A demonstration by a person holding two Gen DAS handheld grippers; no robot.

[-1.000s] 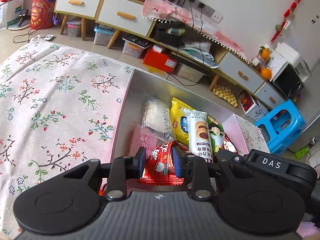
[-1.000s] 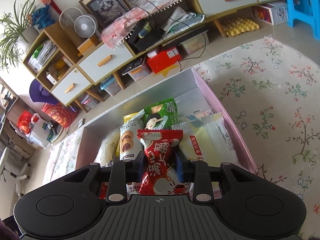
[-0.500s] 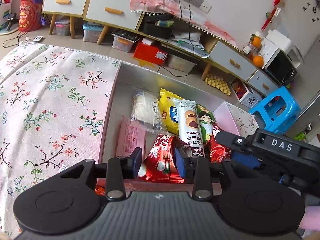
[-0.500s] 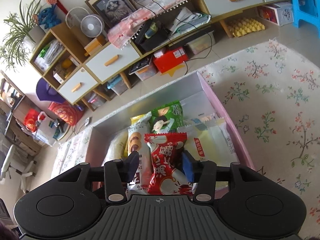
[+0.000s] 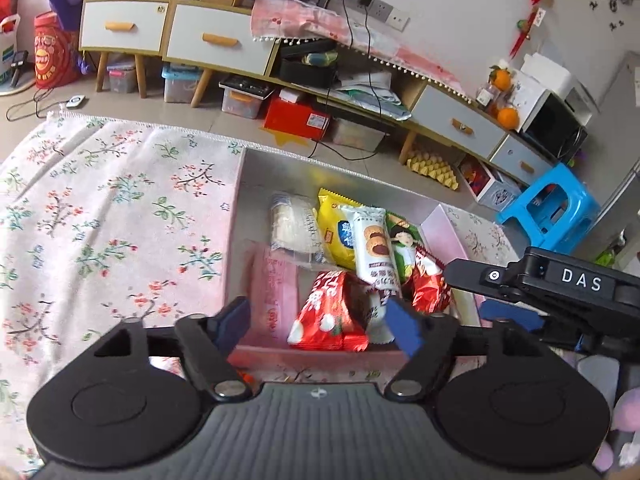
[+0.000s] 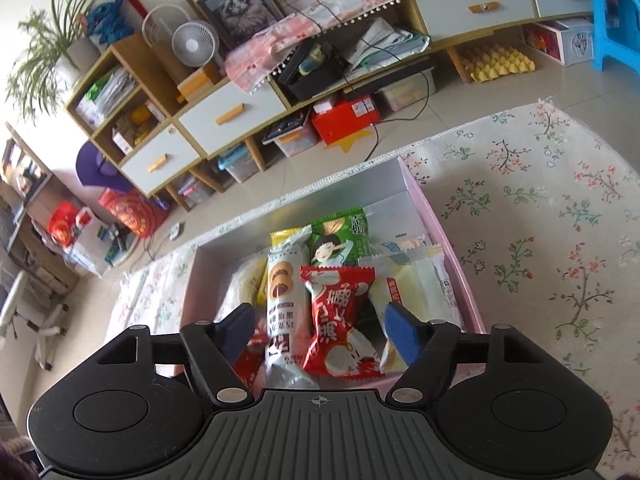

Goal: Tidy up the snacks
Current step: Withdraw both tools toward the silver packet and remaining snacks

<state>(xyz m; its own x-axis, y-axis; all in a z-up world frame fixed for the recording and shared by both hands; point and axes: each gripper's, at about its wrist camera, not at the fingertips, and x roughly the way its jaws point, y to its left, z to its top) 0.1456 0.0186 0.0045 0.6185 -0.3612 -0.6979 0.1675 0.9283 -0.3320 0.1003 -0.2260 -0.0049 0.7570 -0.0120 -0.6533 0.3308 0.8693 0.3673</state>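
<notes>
The red snack packet [image 6: 340,320] is glossy foil-like plastic film, crinkled. The cookie packet [image 6: 282,300] to its left is smoother, matt film. The pink box [image 6: 452,264] holding them looks like matt cardboard with a silvery lining, on woven floral cloth [image 6: 540,240].

Red snack packet [image 6: 340,320] lies in pink box [image 6: 452,248] on floral-patterned cloth [image 6: 540,240].
</notes>
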